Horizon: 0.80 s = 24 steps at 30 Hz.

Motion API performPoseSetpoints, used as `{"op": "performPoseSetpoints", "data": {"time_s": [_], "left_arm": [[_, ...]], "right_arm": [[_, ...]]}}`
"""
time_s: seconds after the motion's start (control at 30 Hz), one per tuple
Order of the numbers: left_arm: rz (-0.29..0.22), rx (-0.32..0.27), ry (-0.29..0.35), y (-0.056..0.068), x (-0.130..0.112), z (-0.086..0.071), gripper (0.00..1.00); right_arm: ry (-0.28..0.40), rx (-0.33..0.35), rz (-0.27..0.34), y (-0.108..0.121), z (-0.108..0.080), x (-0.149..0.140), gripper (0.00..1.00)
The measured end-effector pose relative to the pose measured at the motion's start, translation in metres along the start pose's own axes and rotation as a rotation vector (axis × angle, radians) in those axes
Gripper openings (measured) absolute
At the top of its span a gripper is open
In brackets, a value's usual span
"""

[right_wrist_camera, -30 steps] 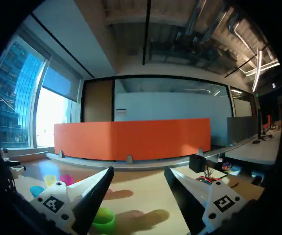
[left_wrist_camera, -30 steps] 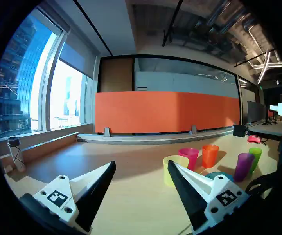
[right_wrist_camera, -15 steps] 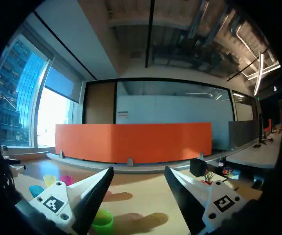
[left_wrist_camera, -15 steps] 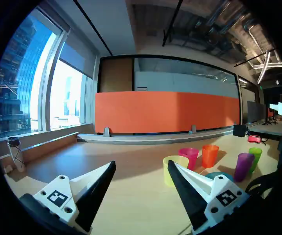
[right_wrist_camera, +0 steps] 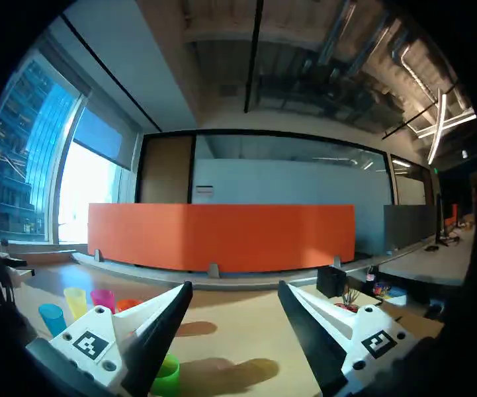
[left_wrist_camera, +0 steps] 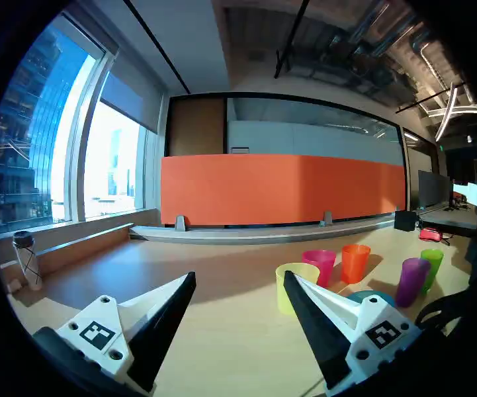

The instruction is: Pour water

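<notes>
A long orange partition (left_wrist_camera: 278,188) runs across the far side of the room, with tall windows (left_wrist_camera: 53,152) to its left in the left gripper view. In front of it spreads a pale wooden table (left_wrist_camera: 238,344), which also shows in the right gripper view.

The left gripper (left_wrist_camera: 238,274) hovers low over the table, its jaws spread wide with nothing between them. The right gripper (right_wrist_camera: 234,286) hangs above the same table, its jaws also wide apart and empty.

In the left gripper view the cups stand upright on the table, to the right. A yellow cup (left_wrist_camera: 301,270) is nearest, partly behind the right finger. A pink cup (left_wrist_camera: 319,263) stands just beside it and an orange cup (left_wrist_camera: 355,261) comes next. Farther right, a purple cup (left_wrist_camera: 413,280) and a green cup (left_wrist_camera: 431,263) stand close together. A blue cup (left_wrist_camera: 365,295) peeps over the finger between the yellow and purple ones. In the right gripper view the blue, yellow and pink cups stand in a row at lower left, and the green one sits under the left finger. I cannot tell whether any cup holds water.

A small bottle (left_wrist_camera: 25,259) stands by the window ledge. A black box (left_wrist_camera: 405,220) and a red thing (left_wrist_camera: 430,233) sit at the table's far right
</notes>
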<state>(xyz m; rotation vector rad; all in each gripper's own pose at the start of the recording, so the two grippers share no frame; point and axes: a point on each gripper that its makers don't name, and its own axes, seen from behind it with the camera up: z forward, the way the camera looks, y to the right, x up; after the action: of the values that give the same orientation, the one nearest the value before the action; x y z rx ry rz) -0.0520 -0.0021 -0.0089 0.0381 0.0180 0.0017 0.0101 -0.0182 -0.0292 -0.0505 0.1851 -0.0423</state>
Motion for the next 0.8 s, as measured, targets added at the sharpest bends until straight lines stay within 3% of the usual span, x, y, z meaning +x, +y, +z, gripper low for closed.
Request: {"op": "performPoseSetpoints", "data": {"time_s": [0.3,0.8], "left_arm": [[0.0,0.0,0.0,0.0,0.0,0.0,0.98],[0.0,0.0,0.0,0.002,0.0,0.0,0.99]], "right_arm": [[-0.017,0.019,0.018,-0.01,0.005,-0.022,1.0],[-0.073,-0.008,0.02,0.003,0.005,-0.063,1.0]]}}
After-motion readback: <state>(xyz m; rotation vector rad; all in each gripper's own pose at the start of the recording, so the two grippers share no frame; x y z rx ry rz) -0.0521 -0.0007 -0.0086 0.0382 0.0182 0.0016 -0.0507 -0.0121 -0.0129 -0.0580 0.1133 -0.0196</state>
